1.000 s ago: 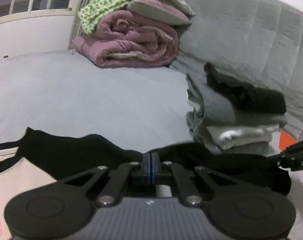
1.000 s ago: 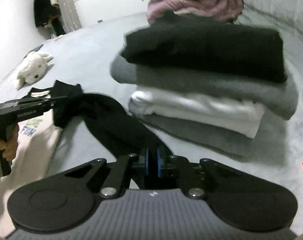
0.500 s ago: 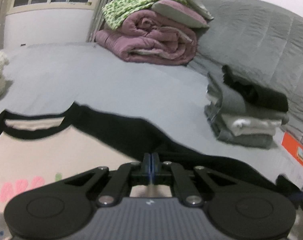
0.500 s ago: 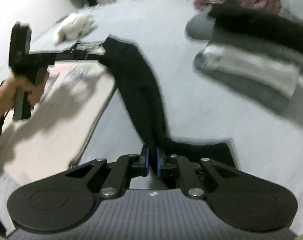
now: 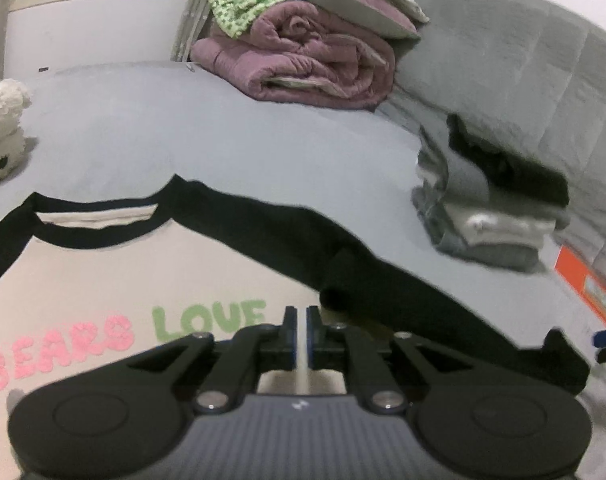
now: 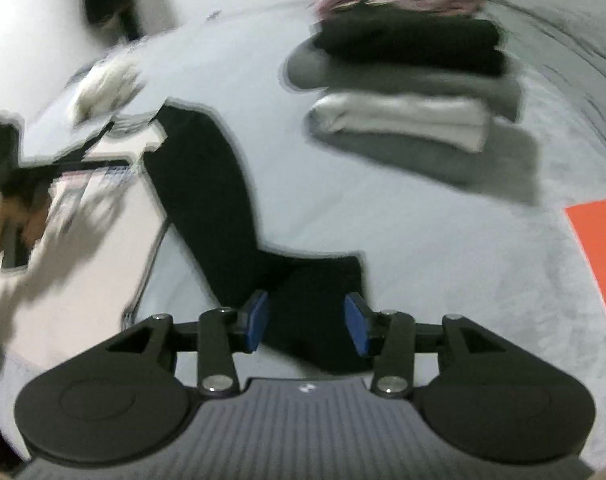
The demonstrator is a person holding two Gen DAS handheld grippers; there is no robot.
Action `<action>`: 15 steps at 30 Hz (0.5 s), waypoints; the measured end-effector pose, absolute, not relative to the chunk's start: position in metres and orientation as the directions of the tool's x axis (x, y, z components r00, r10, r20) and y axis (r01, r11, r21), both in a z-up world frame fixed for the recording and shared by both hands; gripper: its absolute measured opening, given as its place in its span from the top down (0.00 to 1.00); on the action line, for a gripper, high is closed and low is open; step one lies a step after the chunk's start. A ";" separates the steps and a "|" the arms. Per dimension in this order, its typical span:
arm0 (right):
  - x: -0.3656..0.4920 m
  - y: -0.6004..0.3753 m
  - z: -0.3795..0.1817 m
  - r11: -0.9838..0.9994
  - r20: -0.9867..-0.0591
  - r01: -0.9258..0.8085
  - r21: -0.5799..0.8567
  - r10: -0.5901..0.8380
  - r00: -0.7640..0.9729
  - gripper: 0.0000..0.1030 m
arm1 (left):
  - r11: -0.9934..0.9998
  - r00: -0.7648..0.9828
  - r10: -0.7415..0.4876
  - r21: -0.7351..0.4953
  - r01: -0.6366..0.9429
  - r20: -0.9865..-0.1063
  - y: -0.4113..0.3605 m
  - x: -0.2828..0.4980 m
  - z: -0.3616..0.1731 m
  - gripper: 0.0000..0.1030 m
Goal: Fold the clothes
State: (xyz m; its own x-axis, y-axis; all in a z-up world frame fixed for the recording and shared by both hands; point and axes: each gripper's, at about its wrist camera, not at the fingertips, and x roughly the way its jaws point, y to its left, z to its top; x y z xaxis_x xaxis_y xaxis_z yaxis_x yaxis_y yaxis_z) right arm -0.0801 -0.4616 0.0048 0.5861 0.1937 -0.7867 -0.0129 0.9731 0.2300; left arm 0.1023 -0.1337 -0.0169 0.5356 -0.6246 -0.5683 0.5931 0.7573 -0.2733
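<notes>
The shirt lies flat on the bed, its black sleeve running far-left from the right gripper, jaws wide, empty. Left gripper: nearly closed, nothing visibly gripped.

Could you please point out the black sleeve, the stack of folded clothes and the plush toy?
black sleeve (image 6: 207,200), right wrist view, mid-length of the sleeve.
stack of folded clothes (image 5: 499,216), left wrist view, side of the pile.
plush toy (image 5: 1,128), left wrist view, its white body.
</notes>
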 end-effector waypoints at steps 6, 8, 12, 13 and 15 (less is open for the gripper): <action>-0.060 -0.489 -0.009 0.949 -0.764 0.075 0.306 0.198 0.614 0.55 | 0.724 0.498 -0.668 -0.328 0.607 -0.553 -0.141 0.101 -0.006 0.73; -0.053 -0.499 -0.013 0.938 -0.757 0.104 0.332 0.199 0.623 0.55 | 0.717 0.487 -0.674 -0.333 0.613 -0.555 -0.146 0.098 -0.006 0.71; -0.059 -0.497 -0.005 0.924 -0.728 0.063 0.378 0.254 0.637 0.83 | 0.716 0.476 -0.673 -0.336 0.612 -0.566 -0.153 0.096 -0.008 0.71; -0.062 -0.494 -0.001 0.921 -0.719 0.042 0.388 0.274 0.639 0.84 | 0.717 0.474 -0.671 -0.338 0.610 -0.569 -0.154 0.095 -0.009 0.71; -0.069 -0.489 0.007 0.912 -0.700 0.001 0.409 0.314 0.642 0.92 | 0.719 0.473 -0.669 -0.335 0.609 -0.573 -0.154 0.095 -0.009 0.71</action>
State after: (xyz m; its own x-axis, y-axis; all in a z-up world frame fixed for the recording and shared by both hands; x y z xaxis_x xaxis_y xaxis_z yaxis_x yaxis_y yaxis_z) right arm -0.0689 -0.4892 0.0074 0.6416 0.3135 -0.7001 0.0005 0.9125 0.4091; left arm 0.0945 -0.1545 -0.0087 0.4732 -0.6688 -0.5734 0.6092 0.7186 -0.3355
